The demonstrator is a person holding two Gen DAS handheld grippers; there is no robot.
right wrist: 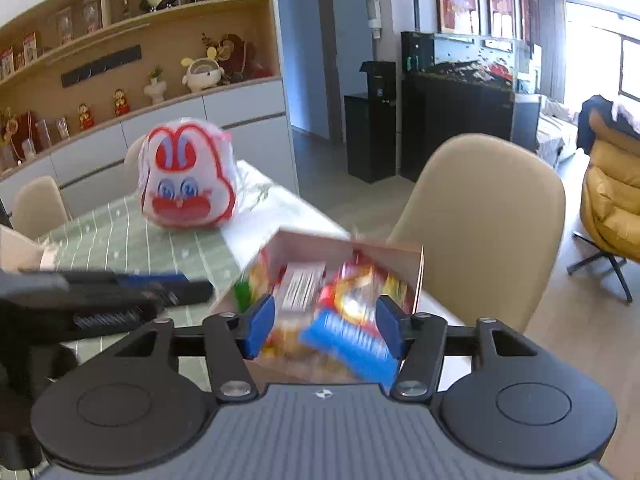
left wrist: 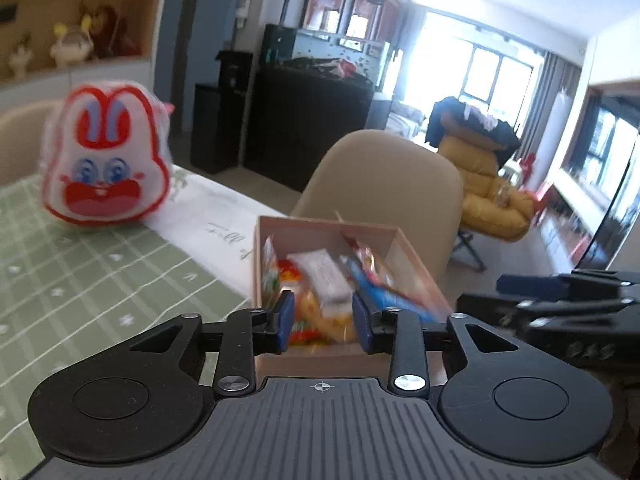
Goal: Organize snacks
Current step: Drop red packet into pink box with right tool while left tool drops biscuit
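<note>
My left gripper (left wrist: 322, 322) and right gripper (right wrist: 325, 327) both hang open and empty over the shallow pink cardboard box (left wrist: 416, 256) of mixed snack packets (right wrist: 348, 332). The box sits at the edge of the green checked tablecloth (left wrist: 80, 280), well apart from the white-and-red rabbit-face bag (right wrist: 186, 178).

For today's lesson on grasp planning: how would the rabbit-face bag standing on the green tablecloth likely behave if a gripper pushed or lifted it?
The rabbit-face bag looks puffy and soft, so it would probably dent rather than resist. It stands upright on a narrow base, so a push high up might tip it. Its glossy wrapping may be slippery between the fingers.
</note>
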